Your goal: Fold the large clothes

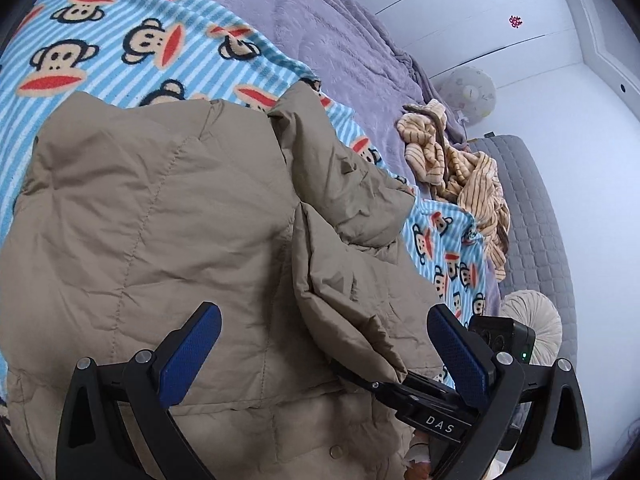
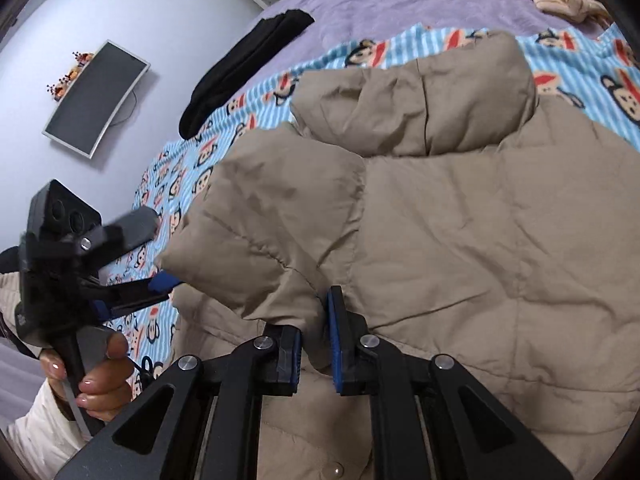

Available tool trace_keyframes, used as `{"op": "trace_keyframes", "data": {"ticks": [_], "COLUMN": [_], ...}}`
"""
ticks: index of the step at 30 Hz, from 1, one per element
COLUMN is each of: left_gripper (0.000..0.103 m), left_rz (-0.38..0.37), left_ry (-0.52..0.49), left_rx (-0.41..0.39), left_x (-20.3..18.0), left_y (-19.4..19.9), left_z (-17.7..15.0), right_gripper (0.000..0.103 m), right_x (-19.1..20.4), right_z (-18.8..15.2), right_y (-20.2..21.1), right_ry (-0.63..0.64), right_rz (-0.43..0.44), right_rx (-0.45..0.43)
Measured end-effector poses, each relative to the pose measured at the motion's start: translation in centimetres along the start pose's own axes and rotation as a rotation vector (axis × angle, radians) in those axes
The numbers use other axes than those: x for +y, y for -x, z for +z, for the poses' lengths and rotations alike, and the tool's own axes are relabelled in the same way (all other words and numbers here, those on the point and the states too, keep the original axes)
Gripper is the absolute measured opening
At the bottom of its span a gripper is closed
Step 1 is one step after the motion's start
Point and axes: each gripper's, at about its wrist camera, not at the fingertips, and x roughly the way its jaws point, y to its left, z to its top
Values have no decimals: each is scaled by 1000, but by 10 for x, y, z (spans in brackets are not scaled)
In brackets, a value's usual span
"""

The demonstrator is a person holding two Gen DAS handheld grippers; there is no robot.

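Observation:
A beige quilted puffer jacket lies spread on the monkey-print blanket on the bed. My left gripper hangs open above the jacket's body with nothing between its blue pads. One sleeve is folded across the jacket. My right gripper is shut on the cuff end of that sleeve, with fabric pinched between the pads. In the left wrist view the right gripper comes in from the lower right. The right wrist view shows the left gripper at the left, held by a hand.
A black garment lies at the blanket's far edge on the purple bedspread. A crumpled striped tan garment sits beside the jacket. A grey quilted cushion and a round pillow lie past the bed's edge. A screen hangs on the wall.

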Motion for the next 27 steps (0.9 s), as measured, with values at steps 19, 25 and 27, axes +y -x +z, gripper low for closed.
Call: {"op": "trace_keyframes", "data": {"ticks": [19, 25, 27], "left_gripper": [12, 12, 12], "left_rz": [-15, -46, -3], "left_ry": [-132, -178, -173], "left_rx": [200, 49, 58], "left_x": [-47, -70, -60], "left_y": [-79, -34, -32], "left_z": [-14, 6, 9], "right_gripper": [15, 15, 14], "right_x": [-148, -150, -150], "right_z": [-94, -73, -57], "right_y": [128, 135, 138], "right_ry": [-269, -208, -188], "right_rz": [-255, -310, -364], "right_rx": [-81, -158, -197]}}
